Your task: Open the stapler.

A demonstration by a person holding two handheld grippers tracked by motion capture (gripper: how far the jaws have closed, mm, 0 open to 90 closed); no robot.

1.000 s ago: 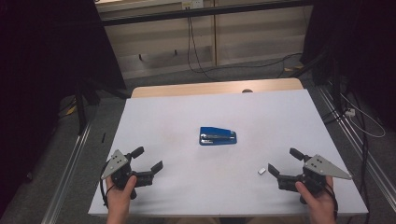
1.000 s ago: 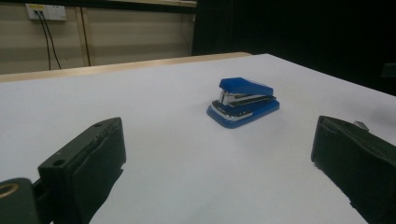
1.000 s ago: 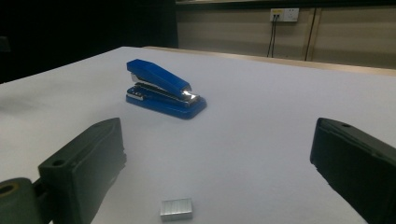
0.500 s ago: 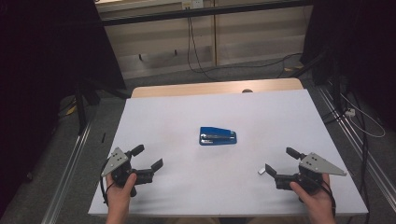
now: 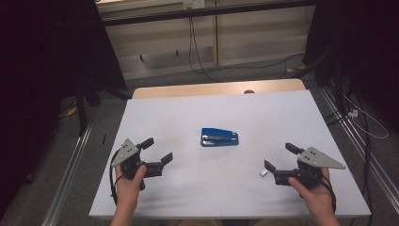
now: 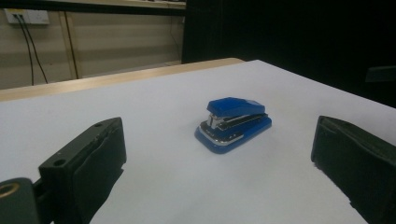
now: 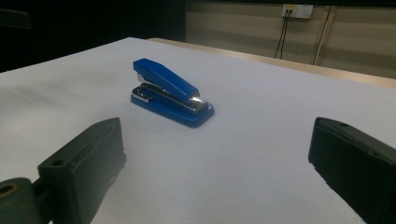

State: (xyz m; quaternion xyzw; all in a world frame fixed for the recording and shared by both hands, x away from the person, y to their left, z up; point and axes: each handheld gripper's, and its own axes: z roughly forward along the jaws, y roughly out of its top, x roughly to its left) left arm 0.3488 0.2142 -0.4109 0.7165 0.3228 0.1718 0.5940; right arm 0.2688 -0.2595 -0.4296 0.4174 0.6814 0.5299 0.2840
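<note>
White table top (image 5: 282,117), small silvery bit (image 5: 263,173) near front right; cables (image 5: 197,52) & wall socket (image 7: 298,10) behind.

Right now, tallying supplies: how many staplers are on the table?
1. The blue stapler lies mid-table, between and ahead of the left gripper and right gripper.

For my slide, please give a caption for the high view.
Two open hand-held grippers, left and right, rest apart from a blue stapler on a white table.

High view above the table; both gripper views low, near, sharing the stapler (image 5: 219,137)
</note>
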